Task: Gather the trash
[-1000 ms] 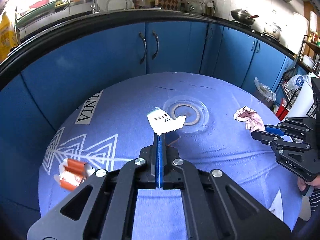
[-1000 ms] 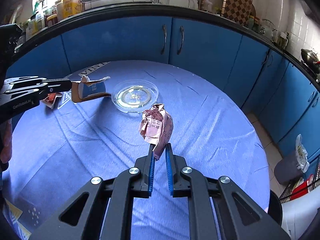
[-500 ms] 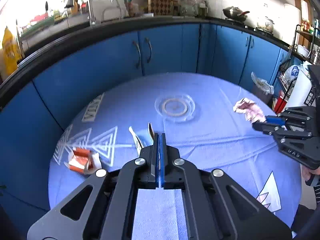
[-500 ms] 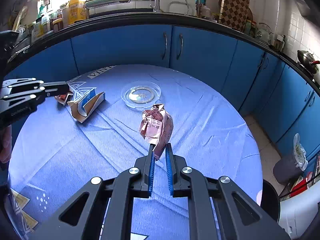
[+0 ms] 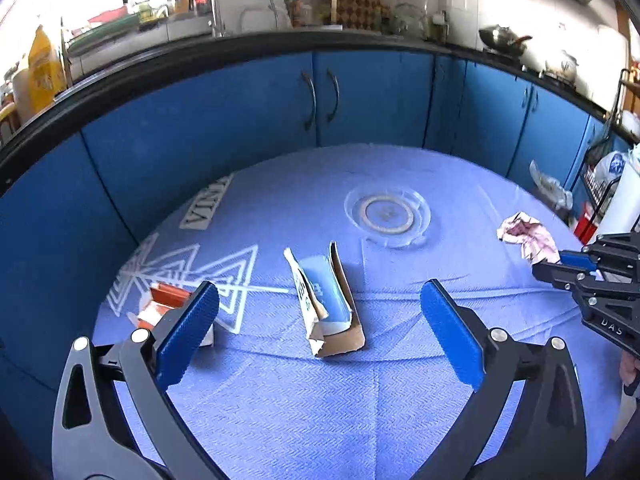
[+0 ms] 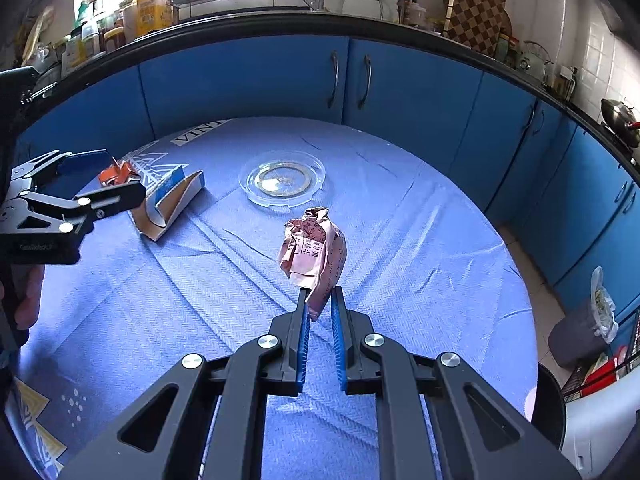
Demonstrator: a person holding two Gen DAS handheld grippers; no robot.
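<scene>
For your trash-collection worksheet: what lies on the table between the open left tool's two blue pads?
In the left wrist view, the torn blue carton lies on the tablecloth between the left tool's pads, touching neither; otherwise only bare cloth.

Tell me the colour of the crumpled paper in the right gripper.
Pink, with dark printed characters; the crumpled paper shows best in the right wrist view.

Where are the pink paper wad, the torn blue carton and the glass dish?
Pink paper wad (image 6: 314,252): right wrist view, on its printed face.
Blue carton (image 5: 326,296): left wrist view, on its blue inner panel.
Glass dish (image 6: 282,178): right wrist view, on its centre.
</scene>
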